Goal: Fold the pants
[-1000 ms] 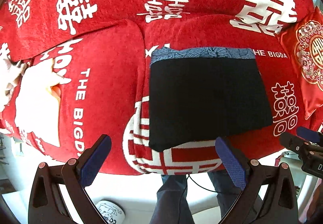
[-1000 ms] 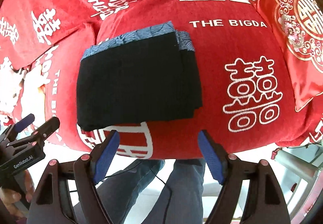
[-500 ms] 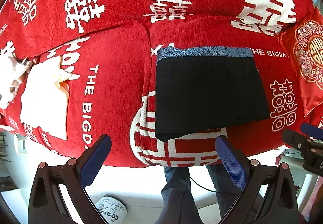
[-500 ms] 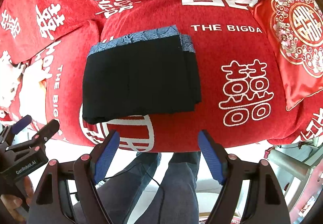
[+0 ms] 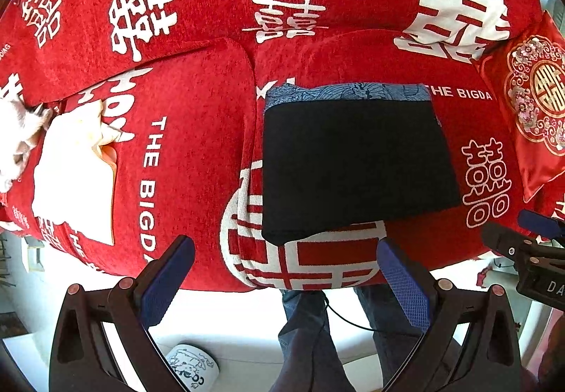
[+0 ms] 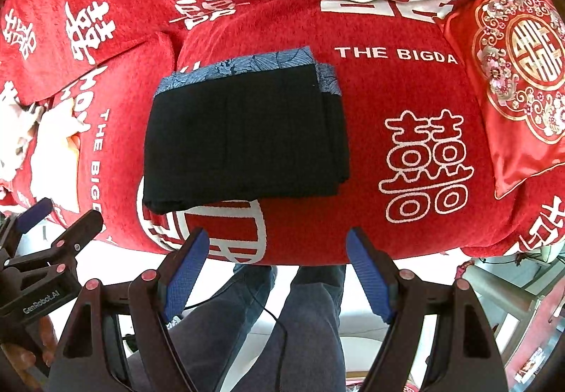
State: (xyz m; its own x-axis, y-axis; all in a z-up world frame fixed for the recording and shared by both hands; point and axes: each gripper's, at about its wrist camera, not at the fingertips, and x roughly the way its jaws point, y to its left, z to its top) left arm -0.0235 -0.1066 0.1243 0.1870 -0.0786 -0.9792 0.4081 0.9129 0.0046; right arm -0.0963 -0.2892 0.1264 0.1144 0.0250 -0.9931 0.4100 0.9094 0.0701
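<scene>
The black pants [image 5: 356, 162] lie folded into a flat rectangle on the red sofa seat [image 5: 197, 130], with a blue patterned waistband along the far edge. They also show in the right wrist view [image 6: 243, 137]. My left gripper [image 5: 282, 282] is open and empty, held off the sofa's front edge, below the pants. My right gripper [image 6: 275, 272] is open and empty, also off the front edge, below the pants. Neither touches the cloth.
A white garment [image 5: 77, 173] lies on the left seat cushion. A red embroidered pillow [image 6: 519, 74] leans at the right. The person's jeans-clad legs [image 6: 282, 332] stand between the grippers and the sofa. A white mug [image 5: 192, 369] sits on the floor.
Both grippers have drawn back from the sofa, so the folded pants look farther away. The pants have not moved.
</scene>
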